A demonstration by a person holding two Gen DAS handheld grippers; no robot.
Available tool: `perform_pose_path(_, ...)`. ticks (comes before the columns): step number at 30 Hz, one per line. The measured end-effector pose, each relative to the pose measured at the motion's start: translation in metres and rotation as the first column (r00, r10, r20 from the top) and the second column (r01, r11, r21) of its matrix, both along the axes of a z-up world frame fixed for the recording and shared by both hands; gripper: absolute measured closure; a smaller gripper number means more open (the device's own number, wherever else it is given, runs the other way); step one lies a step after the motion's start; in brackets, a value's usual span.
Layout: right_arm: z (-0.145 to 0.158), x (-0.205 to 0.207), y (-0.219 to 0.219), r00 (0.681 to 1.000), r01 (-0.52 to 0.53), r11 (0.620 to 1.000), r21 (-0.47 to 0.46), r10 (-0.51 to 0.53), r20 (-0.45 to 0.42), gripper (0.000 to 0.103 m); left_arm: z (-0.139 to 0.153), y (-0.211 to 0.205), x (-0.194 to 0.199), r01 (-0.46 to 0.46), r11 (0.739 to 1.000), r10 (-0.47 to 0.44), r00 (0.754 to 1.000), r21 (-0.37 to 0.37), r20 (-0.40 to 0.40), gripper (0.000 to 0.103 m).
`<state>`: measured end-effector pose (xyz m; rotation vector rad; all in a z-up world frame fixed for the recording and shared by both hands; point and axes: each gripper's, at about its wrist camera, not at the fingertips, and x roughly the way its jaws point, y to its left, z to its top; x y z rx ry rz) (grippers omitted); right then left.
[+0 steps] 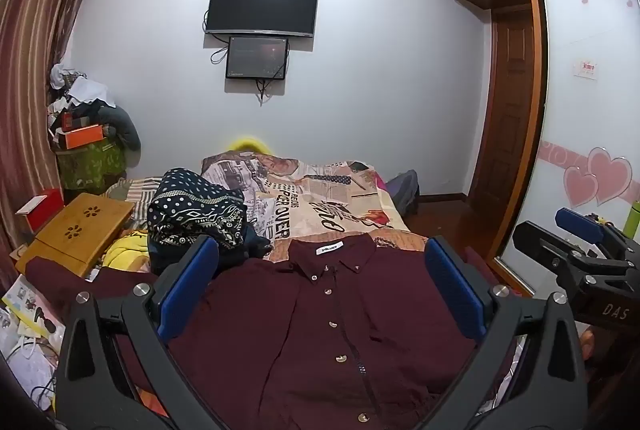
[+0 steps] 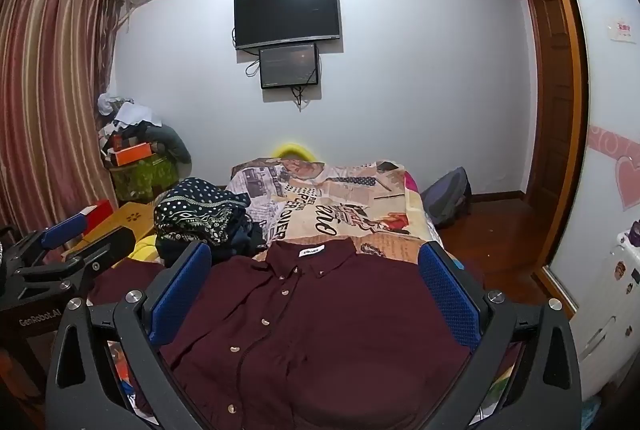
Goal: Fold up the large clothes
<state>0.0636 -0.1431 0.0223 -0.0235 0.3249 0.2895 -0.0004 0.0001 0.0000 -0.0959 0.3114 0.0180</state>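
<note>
A dark maroon button-up cotton shirt point(image 1: 320, 318) lies flat, front up, on the bed point(image 1: 320, 214). Above it, the left hand-held gripper point(image 1: 320, 294) and right hand-held gripper point(image 2: 316, 294) gape wide, grasping nothing.

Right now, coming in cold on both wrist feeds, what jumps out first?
The maroon button-up shirt lies spread flat, front up, on the bed between the wide-open left gripper and right gripper. Just beyond its left shoulder sits a heap of navy dotted clothes. A dark TV hangs on the far wall.
</note>
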Motion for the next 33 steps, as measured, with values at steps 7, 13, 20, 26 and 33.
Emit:
perform_pose_path(7,0.000,-0.004,-0.001,1.000,0.006,1.000,-0.001,-0.006,0.002,0.000,-0.001,-0.003,-0.003,0.010,1.000,-0.010,1.000,0.003,-0.002,0.000)
perform_pose_path(13,-0.003,-0.002,0.002,1.000,0.004,1.000,-0.009,-0.004,0.003,0.000,-0.004,-0.004,-0.004,0.009,1.000,-0.009,1.000,0.010,-0.001,0.000)
perform_pose_path(20,-0.006,0.004,0.006,1.000,0.000,1.000,-0.019,0.000,-0.006,0.000,-0.003,-0.003,0.001,0.008,1.000,-0.008,1.000,0.006,-0.004,0.000)
perform_pose_path(26,-0.005,0.006,0.006,1.000,-0.001,1.000,-0.021,0.001,-0.010,0.000,-0.004,0.000,0.003,0.005,1.000,-0.005,1.000,0.001,-0.008,0.000)
perform_pose_path(33,-0.005,0.007,0.006,1.000,-0.002,1.000,-0.023,0.002,-0.011,0.000,-0.006,0.001,0.002,0.003,1.000,-0.003,1.000,0.000,-0.008,0.000)
